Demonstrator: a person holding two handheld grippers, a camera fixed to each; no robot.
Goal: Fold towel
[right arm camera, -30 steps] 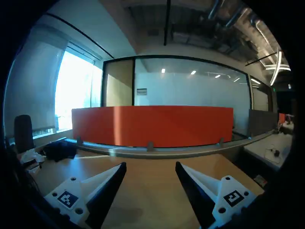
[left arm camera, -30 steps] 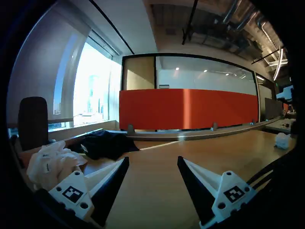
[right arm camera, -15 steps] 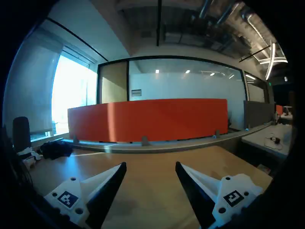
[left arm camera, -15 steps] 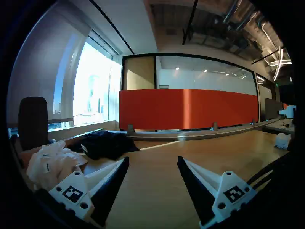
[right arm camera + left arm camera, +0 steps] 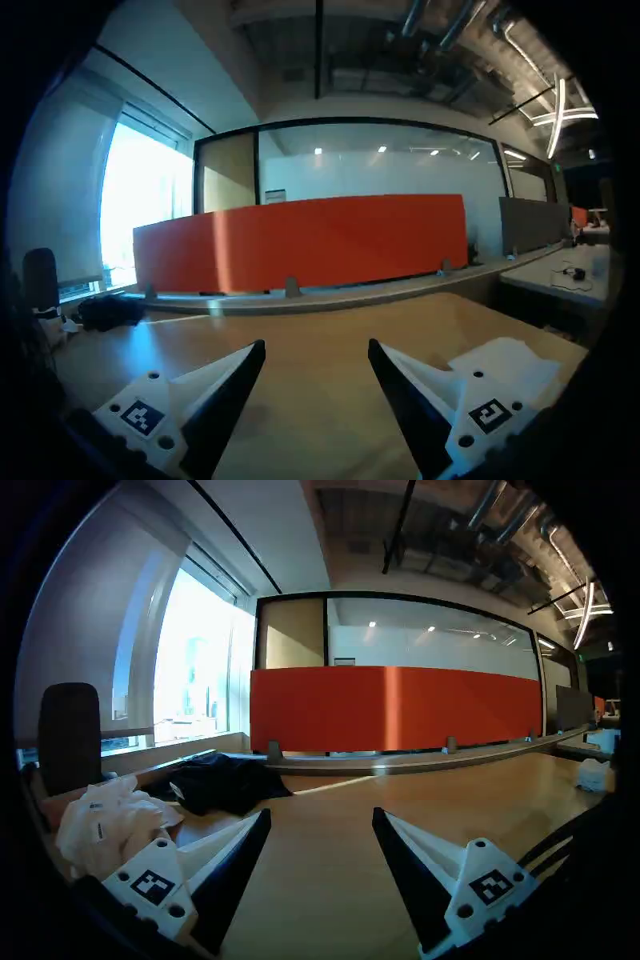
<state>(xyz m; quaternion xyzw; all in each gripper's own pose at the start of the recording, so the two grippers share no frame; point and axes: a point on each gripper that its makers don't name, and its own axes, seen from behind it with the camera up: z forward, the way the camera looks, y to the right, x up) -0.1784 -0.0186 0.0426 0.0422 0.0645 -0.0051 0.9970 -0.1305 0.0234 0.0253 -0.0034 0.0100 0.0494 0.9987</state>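
Left gripper (image 5: 320,812): fingers spread apart, nothing between, low over wooden counter (image 5: 328,888). Crumpled white cloth (image 5: 104,826) on counter just left of its left finger; dark cloth (image 5: 220,784) heaped beyond, ahead-left. Small white crumpled item (image 5: 592,774) far right, well apart. Orange partition (image 5: 392,708) straight ahead at counter's far edge.

Right gripper (image 5: 316,344): fingers likewise apart, empty, over bare counter. Flat white sheet (image 5: 512,360) just behind its right finger.

Orange divider (image 5: 396,708) at back of wood desk (image 5: 320,872); dark garment (image 5: 220,782) & chair (image 5: 70,734) nr window (image 5: 192,680).
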